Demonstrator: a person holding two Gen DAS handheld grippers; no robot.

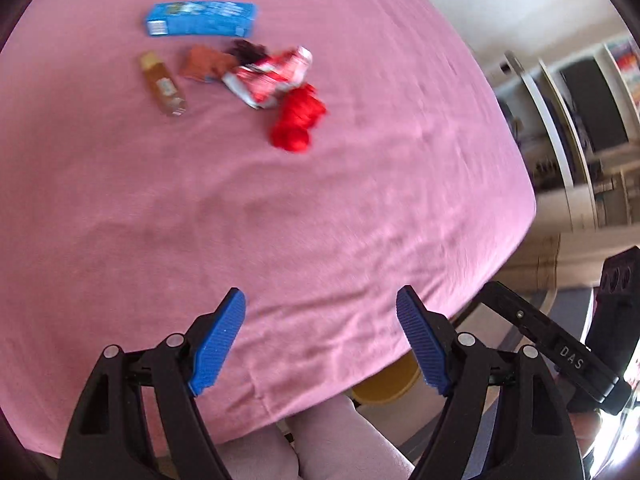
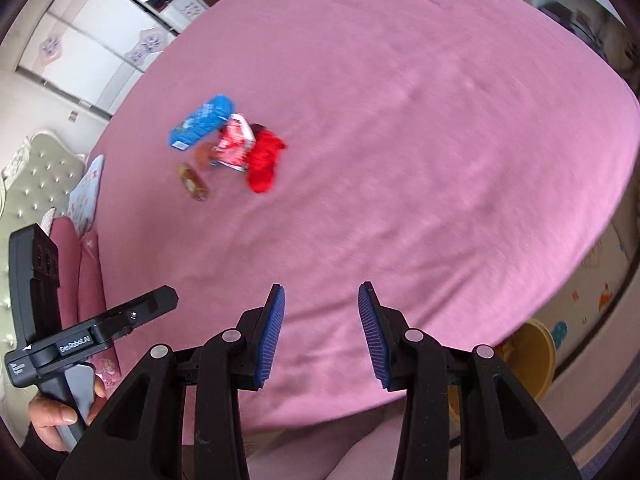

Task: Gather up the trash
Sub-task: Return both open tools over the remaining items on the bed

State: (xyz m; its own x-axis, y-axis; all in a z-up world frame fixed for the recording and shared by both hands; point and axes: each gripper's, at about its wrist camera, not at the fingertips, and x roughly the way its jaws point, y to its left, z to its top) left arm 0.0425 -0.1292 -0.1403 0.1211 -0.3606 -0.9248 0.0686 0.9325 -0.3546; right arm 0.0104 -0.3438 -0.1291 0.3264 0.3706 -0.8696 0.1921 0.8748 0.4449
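A bedroom: a bed under a pink sheet (image 1: pixel 280 200) fills both views, with white cupboards (image 2: pixel 100 48) at the edge of the right wrist view and a padded grey headboard (image 2: pixel 36 176) at that view's left. Both pictures are blurred, so print on the trash cannot be read. A yellow bin (image 2: pixel 536 356) stands below the near edge of the bed, partly hidden by the sheet and the right tongs.

The trash lies in one loose cluster on the sheet, well apart from both pairs of tongs and far ahead of them. Largest is a blue carton (image 1: pixel 200 19), lying flat with its long axis across the left wrist view. Nearer sits a crumpled red-and-white wrapper (image 1: pixel 268 76), touching a bunched red bag (image 1: pixel 298 120) on its near side. A brown wrapper (image 1: pixel 204 63) lies just beside the red-and-white one, with something dark behind it that is too smeared to name. A small amber bottle (image 1: pixel 162 84) lies on its side, its long axis running diagonally.

The left tongs (image 1: pixel 320 340) stand wide apart with nothing between them. The right tongs (image 2: pixel 322 336) stand narrower, also apart and empty. A hand (image 2: pixel 60 416) grips the left handle in the right wrist view.
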